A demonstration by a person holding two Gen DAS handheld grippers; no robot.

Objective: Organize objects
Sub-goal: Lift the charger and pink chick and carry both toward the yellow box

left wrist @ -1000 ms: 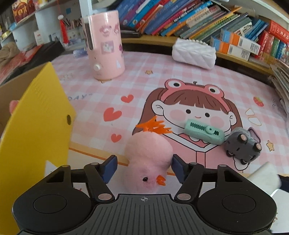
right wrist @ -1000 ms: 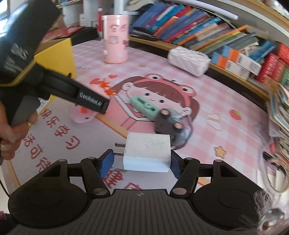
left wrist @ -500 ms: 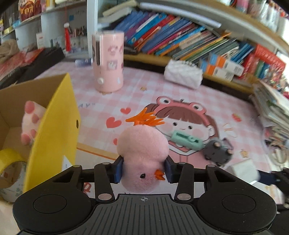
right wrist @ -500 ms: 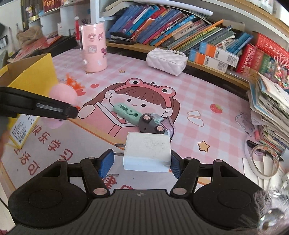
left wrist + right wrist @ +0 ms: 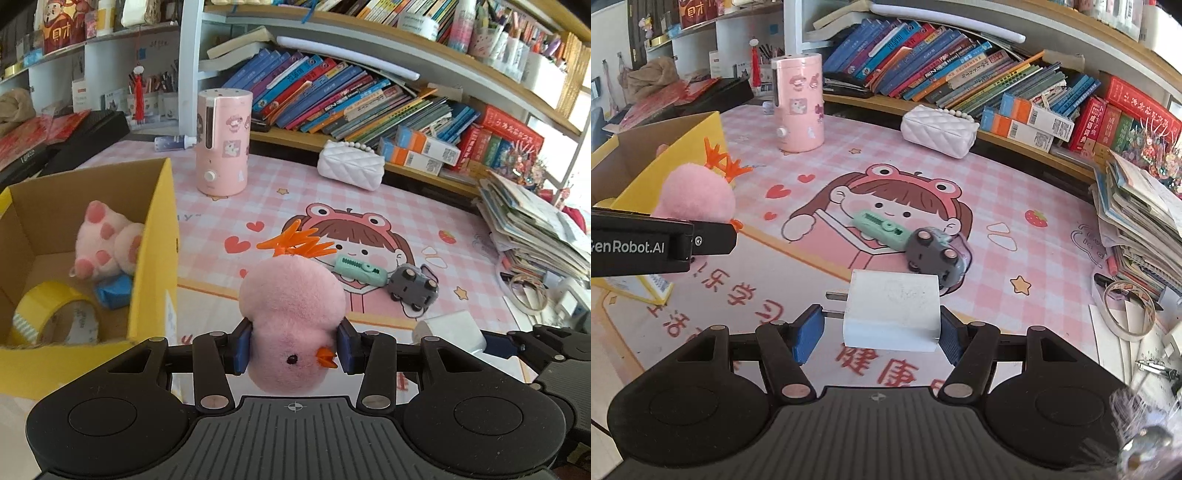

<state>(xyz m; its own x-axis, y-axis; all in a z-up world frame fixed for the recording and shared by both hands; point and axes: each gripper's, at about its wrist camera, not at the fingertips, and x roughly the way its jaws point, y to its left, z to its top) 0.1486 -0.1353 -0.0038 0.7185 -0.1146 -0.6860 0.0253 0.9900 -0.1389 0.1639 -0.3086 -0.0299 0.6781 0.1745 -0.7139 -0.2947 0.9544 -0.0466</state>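
A: Chick (image 5: 291,314) first — the left gripper (image 5: 293,350) has its jaws closed on the pink plush, pads pressed into the narrow part near the head, so the soft body bulges out beyond them. It hangs clear of the tabletop (image 5: 424,206), just right of the yellow box (image 5: 155,258).

B: Why hold it there?

A: My guess: the narrow part gives the pads something to squeeze, and the box sits close on that side, already holding a paw plush (image 5: 105,240) and a tape roll (image 5: 51,317).

B: Which way does it point?

A: Long axis runs straight out along the fingers — beak toward the camera, orange feet (image 5: 295,243) at the far end.

B: And the other hand?

A: The right gripper (image 5: 877,332) holds a white charger (image 5: 894,314), jaws about half open, one pad on the prongs, the other on the flat back. Its long axis lies across the jaws, prongs pointing left. It looks lifted, above the mat near the grey toy car (image 5: 934,254) and green clip (image 5: 882,229).
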